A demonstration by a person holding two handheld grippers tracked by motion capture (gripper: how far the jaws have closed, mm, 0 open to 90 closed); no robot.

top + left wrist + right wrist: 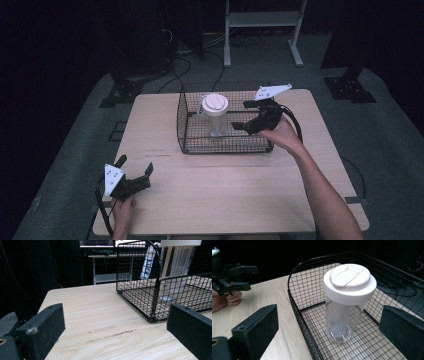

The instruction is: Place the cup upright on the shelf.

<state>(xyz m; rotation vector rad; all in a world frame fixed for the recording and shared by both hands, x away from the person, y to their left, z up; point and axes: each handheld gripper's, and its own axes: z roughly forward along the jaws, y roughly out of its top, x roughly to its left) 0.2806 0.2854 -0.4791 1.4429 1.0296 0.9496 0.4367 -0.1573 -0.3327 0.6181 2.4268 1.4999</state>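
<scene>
A clear plastic bottle with a wide white lid stands upright inside a black wire basket at the table's far middle. My right gripper hovers over the basket's right side, open, its jaws pointing left at the bottle with a gap between. The bottle sits between and beyond those jaws. My left gripper rests near the table's front left corner, open and holding nothing. From the left gripper view the basket and the bottle stand ahead to the right.
The light wooden table has bare room in front of the basket. A white label or tube leans inside the basket behind the bottle. A white metal frame and cables lie on the floor beyond the table.
</scene>
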